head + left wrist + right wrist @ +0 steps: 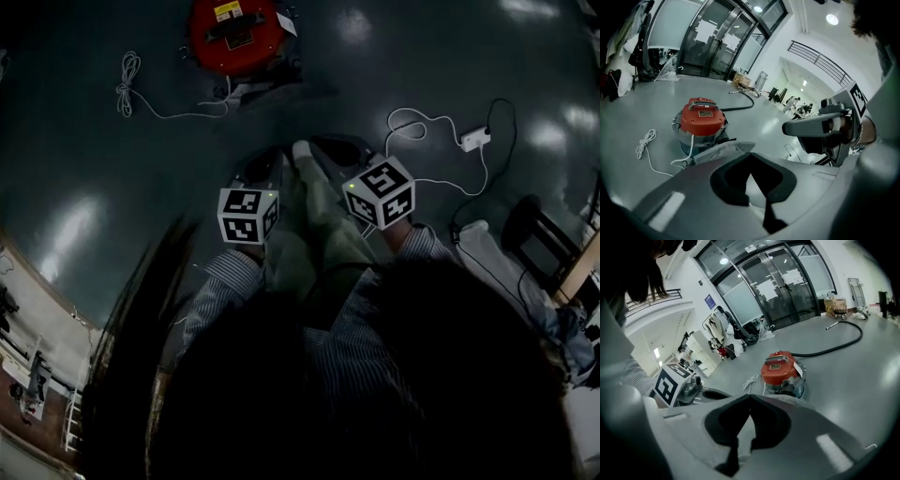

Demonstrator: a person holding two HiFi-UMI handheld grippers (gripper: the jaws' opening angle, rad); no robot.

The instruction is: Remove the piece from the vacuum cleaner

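Scene: You stand on a glossy grey floor (84, 202) with a gripper in each hand. Both are held low in front of you, side by side.

Left hand-held gripper (750, 159): The jaws are pressed together with nothing between them. It points down and forward, and the vacuum cleaner (234, 36) shows just over its tips.

Right hand-held gripper (750, 398): The jaws are likewise together and empty, aimed at the same target from the other side.

Vacuum cleaner: The red-topped canister sits upright on the floor ahead of you, well apart from both grippers and untouched.

Piece: It is presumably one of the fittings at the canister's base facing you. From here you cannot tell which one comes off.

Cord (127, 86): The white cord runs from the canister's base to a loose coil on the floor beside it, off your direct line.

Hose (836, 347): The black hose lies on the floor beyond the canister. You cannot tell whether it joins the body.

Why held so: The closed, empty jaws look like a carrying posture, since nothing is yet within reach. The paired aim suggests a two-handed job, one gripper to steady and one to pull.

Stage: The task appears barely begun. You would need to part the jaws before reaching the canister.
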